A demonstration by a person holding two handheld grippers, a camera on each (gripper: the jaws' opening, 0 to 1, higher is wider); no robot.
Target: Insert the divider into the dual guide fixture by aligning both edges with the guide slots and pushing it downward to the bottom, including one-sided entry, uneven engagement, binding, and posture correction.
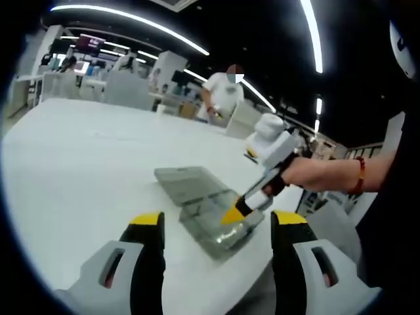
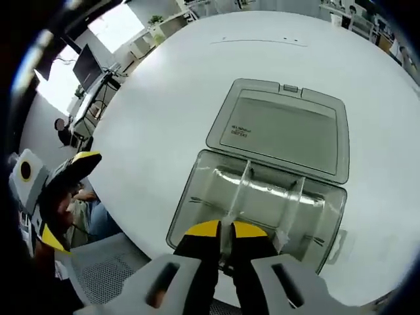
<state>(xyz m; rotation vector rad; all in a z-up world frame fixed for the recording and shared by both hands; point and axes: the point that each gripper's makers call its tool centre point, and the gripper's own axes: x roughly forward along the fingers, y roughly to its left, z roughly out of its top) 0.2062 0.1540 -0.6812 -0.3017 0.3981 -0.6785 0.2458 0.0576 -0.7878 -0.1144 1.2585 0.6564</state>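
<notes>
In the left gripper view, the left gripper hangs above the white table with its jaws wide apart and nothing between them. At about 1 o'clock from its tips sits the clear box, lid folded flat behind it. The right gripper, held by a hand, reaches into the box from 3 o'clock.

In the right gripper view, the left gripper shows at 9 o'clock, off the table edge. At 6 o'clock the right gripper has its jaws nearly closed on the top edge of a clear divider standing in the box. Another divider stands to its right. The open lid lies at 12 o'clock.
</notes>
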